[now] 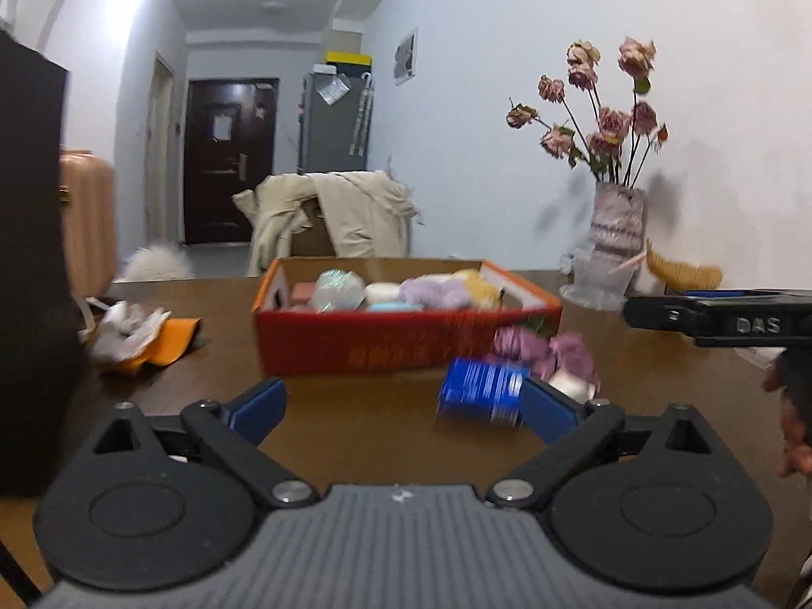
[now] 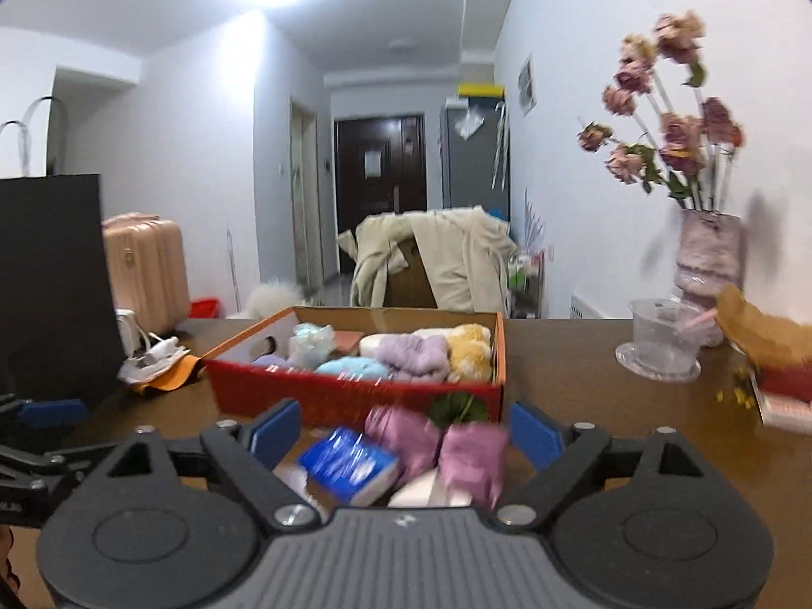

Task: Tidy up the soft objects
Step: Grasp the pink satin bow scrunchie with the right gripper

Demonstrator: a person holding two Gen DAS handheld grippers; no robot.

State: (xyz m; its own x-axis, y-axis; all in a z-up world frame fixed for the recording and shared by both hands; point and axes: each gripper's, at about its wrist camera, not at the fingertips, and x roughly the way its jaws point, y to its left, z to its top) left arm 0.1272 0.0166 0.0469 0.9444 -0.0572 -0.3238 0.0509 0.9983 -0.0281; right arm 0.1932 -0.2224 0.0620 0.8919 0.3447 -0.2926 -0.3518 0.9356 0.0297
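Observation:
A red cardboard box (image 1: 396, 350) (image 2: 350, 396) stands on the brown table, filled with several soft items in lilac, yellow, light blue, white and pink. In front of it lie a blue packet (image 1: 482, 393) (image 2: 350, 467), purple soft pieces (image 1: 548, 350) (image 2: 436, 441) and something white (image 2: 426, 495). My left gripper (image 1: 401, 406) is open, the blue packet close to its right pad but not pinched. My right gripper (image 2: 406, 431) is open, with the packet and purple pieces lying between its spread fingers, untouched.
A vase of dried roses (image 1: 616, 223) (image 2: 708, 259) and a glass dish (image 2: 660, 350) stand at the right. Crumpled paper with an orange sheet (image 1: 142, 335) (image 2: 162, 365) lies left. A black bag (image 2: 51, 284) stands far left. A jacket-draped chair (image 1: 335, 213) is behind the table.

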